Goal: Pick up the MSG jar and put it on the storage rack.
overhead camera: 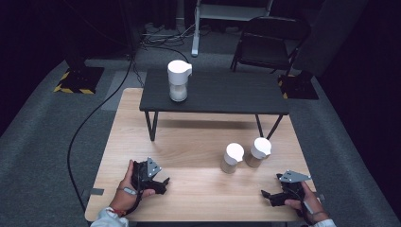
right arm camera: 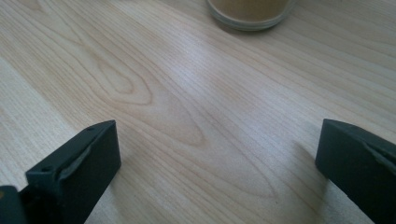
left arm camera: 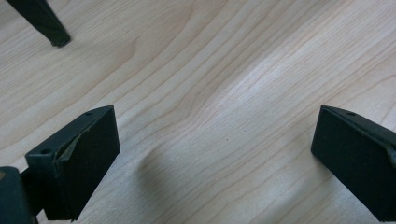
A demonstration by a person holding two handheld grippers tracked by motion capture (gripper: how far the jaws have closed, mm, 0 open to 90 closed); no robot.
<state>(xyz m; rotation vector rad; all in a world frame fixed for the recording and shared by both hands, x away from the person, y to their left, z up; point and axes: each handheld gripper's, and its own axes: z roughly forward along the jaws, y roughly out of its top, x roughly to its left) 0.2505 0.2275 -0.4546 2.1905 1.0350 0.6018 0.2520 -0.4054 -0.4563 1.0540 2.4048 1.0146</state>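
Nearby, two upright jars [overhead camera: 232, 158], long axes vertical, right tongs [overhead camera: 265, 194] open.

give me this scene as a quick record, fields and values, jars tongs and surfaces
surface: light wooden table
raised shelf: small black table standing on it
jar on shelf: white-lidded jar, pale contents
jars on table: two white-lidded jars, left jar and right jar, close together, tan contents
left tongs: open, low over bare wood, holding nothing
right tongs: open, near the two jars, holding nothing
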